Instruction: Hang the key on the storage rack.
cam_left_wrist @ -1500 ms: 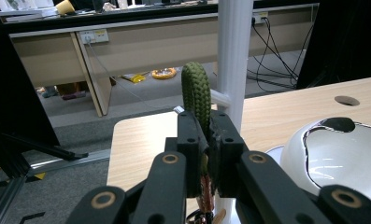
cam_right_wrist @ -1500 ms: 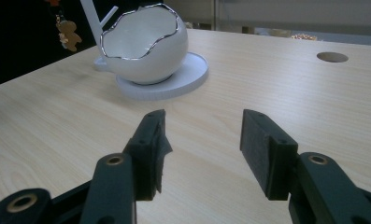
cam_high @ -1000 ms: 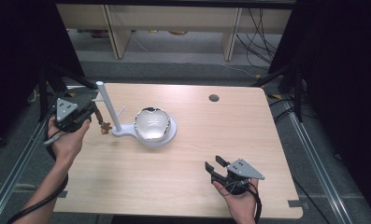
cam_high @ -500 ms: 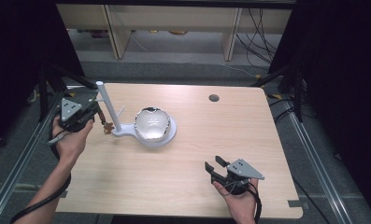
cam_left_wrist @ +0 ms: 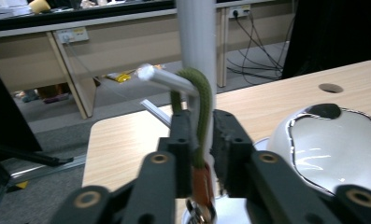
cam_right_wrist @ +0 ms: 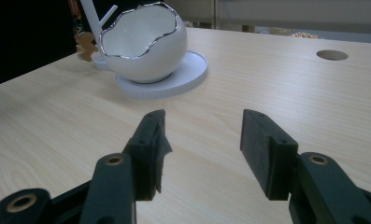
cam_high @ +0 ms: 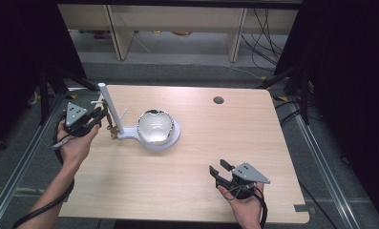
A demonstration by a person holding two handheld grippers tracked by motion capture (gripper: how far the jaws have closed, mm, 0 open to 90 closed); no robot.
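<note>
Two grippers worked at a pale wooden table [cam_high: 187,186], and the white stand [cam_high: 111,112] near its left edge serves as the landmark here. That stand was an upright post with short pegs, rising from a round white base [cam_high: 173,138] that also carried an egg-shaped white bowl [cam_high: 154,127] with a jagged silver rim, just right of the post. The left gripper [cam_left_wrist: 201,140] was right up against the post on its left side, held in the person's left hand [cam_high: 75,143]; in the left gripper view its jaws were clamped on an olive-green cord [cam_left_wrist: 199,105] that looped over one of the pegs [cam_left_wrist: 162,77]. Below the jaws the cord ran into an orange-brown tag [cam_left_wrist: 202,184] and a bit of metal hardware; a small brownish charm [cam_right_wrist: 85,44] hung beside the foot of the post, seen from the right gripper view. The right gripper [cam_right_wrist: 202,140] sat well apart from the stand, toward the near right part of the table, its jaws spread wide with nothing between them, pointing back at the bowl. A round cable hole [cam_high: 218,100] lay in the tabletop beyond and to the right of the stand. No brand, label or legible writing was visible on any of these things.
</note>
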